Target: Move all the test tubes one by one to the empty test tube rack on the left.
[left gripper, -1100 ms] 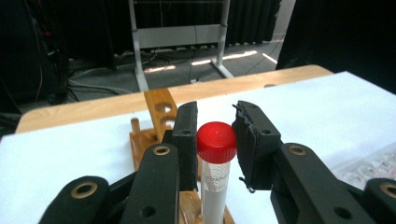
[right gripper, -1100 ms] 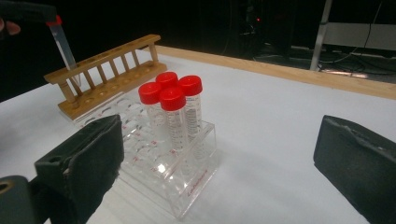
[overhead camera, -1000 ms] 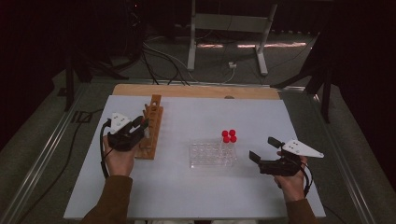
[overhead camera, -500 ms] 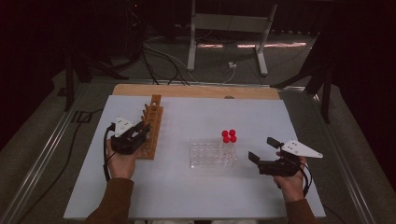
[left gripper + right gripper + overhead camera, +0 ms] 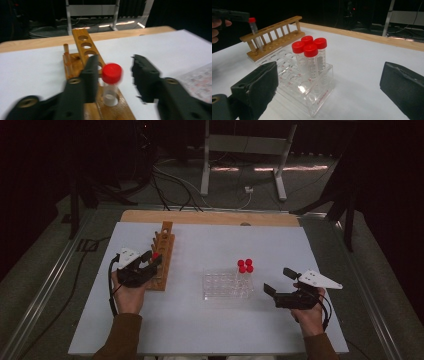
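High view: the clear red-capped tube point(image 5: 155, 255) stands in the wooden rack point(image 5: 161, 260), mostly hidden by the left gripper point(image 5: 153, 262).

Left gripper view: blurred; jaws have just been opening, tube standing free between them.

Right gripper view: right gripper point(image 5: 329, 82) gapes wide, empty, before the clear plastic rack point(image 5: 312, 92); its red lettering is unreadable.
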Tool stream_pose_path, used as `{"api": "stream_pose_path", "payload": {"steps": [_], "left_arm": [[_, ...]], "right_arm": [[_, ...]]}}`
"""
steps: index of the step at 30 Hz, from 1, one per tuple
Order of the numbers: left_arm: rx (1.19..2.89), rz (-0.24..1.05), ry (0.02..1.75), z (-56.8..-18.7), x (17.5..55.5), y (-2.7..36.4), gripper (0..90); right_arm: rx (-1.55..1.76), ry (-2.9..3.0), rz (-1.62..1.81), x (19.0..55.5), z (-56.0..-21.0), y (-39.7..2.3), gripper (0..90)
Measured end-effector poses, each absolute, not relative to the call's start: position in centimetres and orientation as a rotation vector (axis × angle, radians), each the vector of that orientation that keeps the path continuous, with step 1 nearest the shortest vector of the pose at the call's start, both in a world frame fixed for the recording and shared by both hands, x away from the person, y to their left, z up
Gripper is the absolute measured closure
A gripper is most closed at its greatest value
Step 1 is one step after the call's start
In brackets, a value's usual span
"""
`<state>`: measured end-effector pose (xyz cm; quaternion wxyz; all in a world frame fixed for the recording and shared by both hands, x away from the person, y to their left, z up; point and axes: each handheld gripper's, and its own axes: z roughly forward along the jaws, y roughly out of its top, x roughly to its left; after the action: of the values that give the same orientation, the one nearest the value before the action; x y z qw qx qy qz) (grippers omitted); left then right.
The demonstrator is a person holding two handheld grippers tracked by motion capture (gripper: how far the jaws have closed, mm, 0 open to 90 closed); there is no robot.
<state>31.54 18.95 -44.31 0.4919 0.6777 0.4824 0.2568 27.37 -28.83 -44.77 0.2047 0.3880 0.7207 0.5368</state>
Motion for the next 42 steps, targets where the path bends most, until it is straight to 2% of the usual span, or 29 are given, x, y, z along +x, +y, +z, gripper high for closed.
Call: {"api": "stream_pose_path", "payload": {"steps": [2, 5, 6, 7, 10, 12, 14, 16, 22, 27, 31, 38, 42], "left_arm": [[1.62, 0.598, 1.16, -44.4, 31.1, 19.0, 48.5], [1.61, 0.583, 1.162, -44.5, 30.6, 19.0, 34.5], [1.603, 0.581, 1.162, -44.5, 30.4, 19.0, 27.2], [1.593, 0.582, 1.161, -44.5, 30.2, 19.0, 27.2], [1.564, 0.592, 1.162, -44.6, 29.6, 18.9, 17.8], [1.565, 0.594, 1.166, -44.7, 29.4, 18.9, 16.1], [1.567, 0.583, 1.165, -44.7, 29.3, 19.0, 7.1], [1.562, 0.577, 1.161, -44.8, 29.2, 18.9, 2.2], [1.566, 0.586, 1.13, -44.4, 28.6, 18.9, 0.6], [1.569, 0.597, 1.126, -44.2, 28.4, 18.7, 0.6], [1.569, 0.598, 1.127, -44.2, 28.4, 18.7, 0.5], [1.565, 0.599, 1.13, -44.2, 28.3, 18.8, 0.6], [1.57, 0.596, 1.133, -44.3, 28.4, 18.8, 0.6]], "right_arm": [[1.081, 2.01, 1.498, 27.4, -44.8, -28.8, 1.3], [1.082, 2.02, 1.497, 27.5, -44.8, -28.6, 1.4], [1.086, 2.029, 1.489, 27.6, -44.9, -28.4, 1.4], [1.086, 2.029, 1.489, 27.6, -44.9, -28.4, 1.4], [1.083, 2.042, 1.475, 27.7, -45.1, -28.1, 4.3], [1.086, 2.051, 1.468, 27.9, -45.2, -27.8, 5.3], [1.086, 2.057, 1.457, 28.2, -45.3, -27.6, 6.8], [1.088, 2.062, 1.452, 28.5, -45.5, -27.3, 11.3], [1.086, 2.097, 1.435, 29.4, -46.5, -26.4, 26.2], [1.043, 2.12, 1.42, 29.9, -47.0, -25.3, 50.5], [1.027, 2.139, 1.412, 30.4, -47.7, -24.5, 62.6], [0.987, 2.144, 1.379, 30.8, -48.1, -23.5, 72.4], [0.981, 2.143, 1.361, 30.9, -48.3, -23.2, 72.9]]}}
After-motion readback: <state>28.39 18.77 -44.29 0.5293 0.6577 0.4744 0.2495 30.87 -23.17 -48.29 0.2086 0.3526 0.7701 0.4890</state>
